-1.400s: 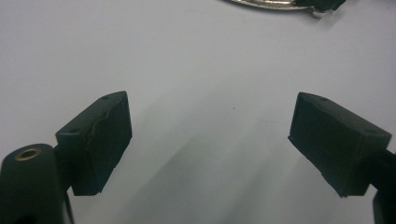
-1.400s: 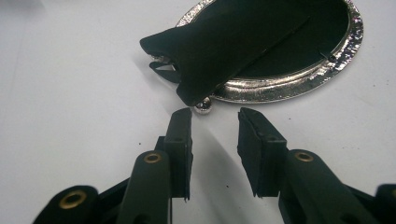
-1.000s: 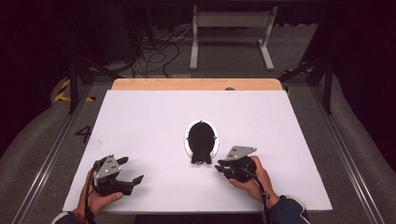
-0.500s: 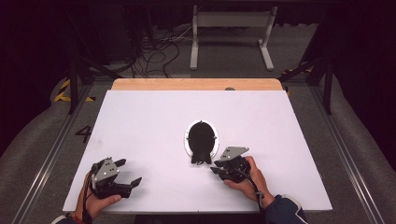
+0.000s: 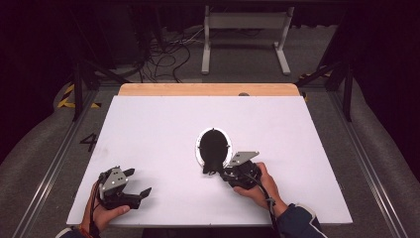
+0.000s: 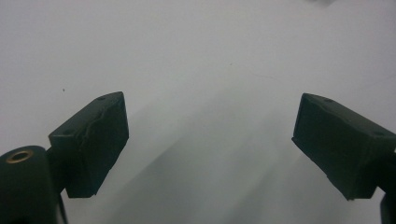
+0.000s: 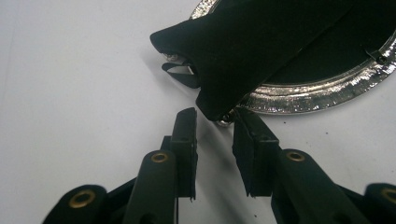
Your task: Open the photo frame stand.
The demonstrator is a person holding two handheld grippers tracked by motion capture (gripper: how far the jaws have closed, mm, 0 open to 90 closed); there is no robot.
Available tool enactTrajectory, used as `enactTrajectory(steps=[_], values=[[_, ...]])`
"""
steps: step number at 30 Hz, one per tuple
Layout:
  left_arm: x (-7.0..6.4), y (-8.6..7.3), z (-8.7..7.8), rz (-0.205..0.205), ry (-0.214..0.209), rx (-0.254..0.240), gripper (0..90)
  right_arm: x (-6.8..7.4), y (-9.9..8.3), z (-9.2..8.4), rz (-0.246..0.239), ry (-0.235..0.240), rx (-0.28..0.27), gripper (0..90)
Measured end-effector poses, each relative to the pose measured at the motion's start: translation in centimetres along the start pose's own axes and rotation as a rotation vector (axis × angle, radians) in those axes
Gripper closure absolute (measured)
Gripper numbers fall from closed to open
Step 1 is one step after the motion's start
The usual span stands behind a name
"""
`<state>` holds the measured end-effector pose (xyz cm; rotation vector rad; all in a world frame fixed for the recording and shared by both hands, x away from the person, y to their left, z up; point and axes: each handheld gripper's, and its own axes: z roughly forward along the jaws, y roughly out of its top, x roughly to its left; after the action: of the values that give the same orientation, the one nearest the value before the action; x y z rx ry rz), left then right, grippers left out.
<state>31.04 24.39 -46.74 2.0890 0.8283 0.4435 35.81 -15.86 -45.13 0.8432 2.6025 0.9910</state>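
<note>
So my right gripper [image 5: 221, 173] has crept a bit left and toward the black pouch [image 5: 213, 148] since a second ago, and its jaws have just been opening a touch. They're at a narrow gap now, with nothing pinched yet. In the right gripper view the lower corner of the pouch, with a little metal bit on it, sits right at the mouth of that gap, just past the pads [image 7: 187, 135], maybe brushing them, hard to call.

The pouch itself lies on a shiny silver plate [image 5: 199, 154] around the middle of the white desk [image 5: 148, 129]. Its long axis runs away from me, wide end far, narrow tail pointing back at me and hanging over the near rim of the plate. So the thing is dead ahead of my right jaws, tail first, and that's the bit I'd guess I'm going for: nudge forward, then close on the tail.

My left gripper [image 5: 132, 184] is parked well apart at the near left of the desk, jaws spread wide over bare surface and holding nothing. The right hand is clearly the nearer one.
</note>
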Motion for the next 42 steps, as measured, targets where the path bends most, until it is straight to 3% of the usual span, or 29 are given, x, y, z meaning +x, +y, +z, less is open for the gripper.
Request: enactTrajectory(steps=[2, 5, 11, 15, 20, 22, 25, 29, 31, 36, 39, 42], values=[[0.0, 0.0, 0.0, -0.017, -0.005, -0.008, 10.8, 0.0, 0.1, 0.1, -0.005, -0.006, 0.000, 70.6], [-0.2, 0.2, -0.1, -0.003, 0.000, -0.008, 10.9, 0.1, 0.0, 0.1, -0.008, -0.013, -0.007, 70.8], [-0.8, 0.8, 0.3, -0.009, -0.030, -0.021, 11.2, 0.1, -0.2, 0.1, -0.010, -0.016, -0.038, 70.9], [-0.9, 0.8, 0.4, 0.008, -0.037, -0.003, 11.4, 0.0, -0.2, 0.0, -0.003, -0.007, -0.073, 70.5], [-0.8, 0.7, 0.2, -0.004, -0.031, -0.014, 11.8, -0.6, -0.1, -0.1, 0.051, 0.048, -0.114, 67.1], [-0.7, 0.8, 0.3, -0.019, -0.011, -0.006, 13.3, -0.9, 0.0, 0.0, 0.075, 0.073, -0.124, 64.9], [-0.7, 2.0, 1.3, -0.015, 0.005, -0.002, 14.3, -1.8, 0.1, 0.3, 0.157, 0.172, -0.143, 59.4], [-0.9, 3.2, 3.1, 0.005, -0.003, 0.027, 15.5, -2.8, -0.1, 0.8, 0.222, 0.241, -0.135, 53.9], [-1.1, 3.7, 4.0, 0.012, -0.008, 0.047, 16.0, -3.2, -0.1, 0.9, 0.253, 0.293, -0.133, 47.1], [-1.4, 4.6, 5.4, 0.041, -0.023, 0.062, 16.0, -3.5, 0.0, 1.1, 0.268, 0.329, -0.141, 44.5], [-1.7, 5.2, 6.2, 0.054, -0.031, 0.069, 15.8, -3.3, 0.3, 0.8, 0.269, 0.314, -0.152, 42.4], [-1.9, 5.5, 6.7, 0.058, -0.037, 0.073, 15.3, -3.5, 0.5, 0.6, 0.299, 0.311, -0.179, 42.3]])
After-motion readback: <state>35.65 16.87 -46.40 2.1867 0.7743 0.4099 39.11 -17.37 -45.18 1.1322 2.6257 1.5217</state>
